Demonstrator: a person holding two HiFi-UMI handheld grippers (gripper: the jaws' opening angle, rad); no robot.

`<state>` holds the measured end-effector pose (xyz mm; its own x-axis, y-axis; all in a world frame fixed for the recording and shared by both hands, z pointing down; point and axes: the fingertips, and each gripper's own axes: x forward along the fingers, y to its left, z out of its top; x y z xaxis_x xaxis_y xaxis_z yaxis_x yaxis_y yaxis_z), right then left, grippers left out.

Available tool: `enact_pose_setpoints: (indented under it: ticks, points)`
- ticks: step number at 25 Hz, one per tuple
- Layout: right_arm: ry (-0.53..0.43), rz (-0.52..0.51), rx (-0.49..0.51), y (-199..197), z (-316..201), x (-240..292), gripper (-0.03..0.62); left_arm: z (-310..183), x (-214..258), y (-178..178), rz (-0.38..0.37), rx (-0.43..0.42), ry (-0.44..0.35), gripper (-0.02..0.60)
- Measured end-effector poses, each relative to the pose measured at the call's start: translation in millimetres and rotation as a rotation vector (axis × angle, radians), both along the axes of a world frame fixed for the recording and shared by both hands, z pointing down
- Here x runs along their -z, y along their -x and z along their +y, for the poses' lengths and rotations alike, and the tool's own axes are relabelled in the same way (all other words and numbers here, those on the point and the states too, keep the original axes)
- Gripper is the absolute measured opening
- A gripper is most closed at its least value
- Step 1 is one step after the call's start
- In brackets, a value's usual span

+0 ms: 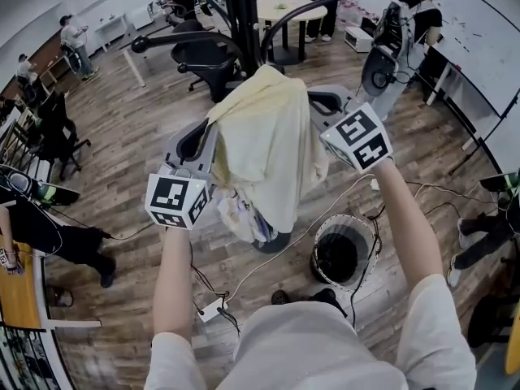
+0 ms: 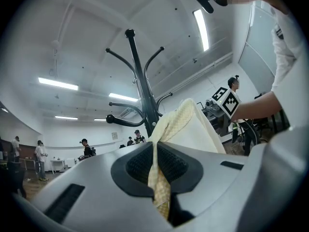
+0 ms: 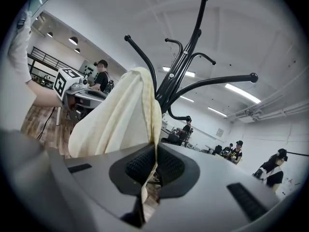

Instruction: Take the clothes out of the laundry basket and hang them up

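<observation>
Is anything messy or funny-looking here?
Nothing looks spilled or broken. The yellow garment hangs crumpled and lopsided by the coat rack, its edges pinched in the left tool and the right tool. A loose cable snakes over the floor beside the laundry basket, where feet might catch it.

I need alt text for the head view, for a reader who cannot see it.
Seen from above, a person's left gripper and right gripper hold a pale yellow garment up before a black coat stand. A round laundry basket stands on the wooden floor below.
</observation>
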<state>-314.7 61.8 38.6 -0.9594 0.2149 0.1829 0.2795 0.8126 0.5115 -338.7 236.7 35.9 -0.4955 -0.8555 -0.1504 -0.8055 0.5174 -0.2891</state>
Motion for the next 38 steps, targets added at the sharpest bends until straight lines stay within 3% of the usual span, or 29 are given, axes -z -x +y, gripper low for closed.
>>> enact_pose_setpoints:
  ticks: [9, 24, 27, 29, 38]
  points:
    - [0.021, 0.017, 0.016, -4, 9, -6, 0.017, -17, -26, -7, 0.037, -0.050, 0.036, 0.037]
    - [-0.059, 0.011, 0.041, -26, 19, -9, 0.047, -35, -41, -31, 0.084, -0.076, 0.051, 0.038]
    - [-0.052, 0.010, 0.037, -33, 15, -11, 0.049, -33, -42, -38, 0.086, -0.073, 0.049, 0.047]
    - [-0.049, 0.012, 0.037, -39, 13, -12, 0.050, -32, -43, -42, 0.093, -0.070, 0.044, 0.093]
    - [-0.065, 0.046, 0.033, -75, -2, -34, 0.051, -19, -44, -60, 0.100, -0.003, 0.023, 0.115]
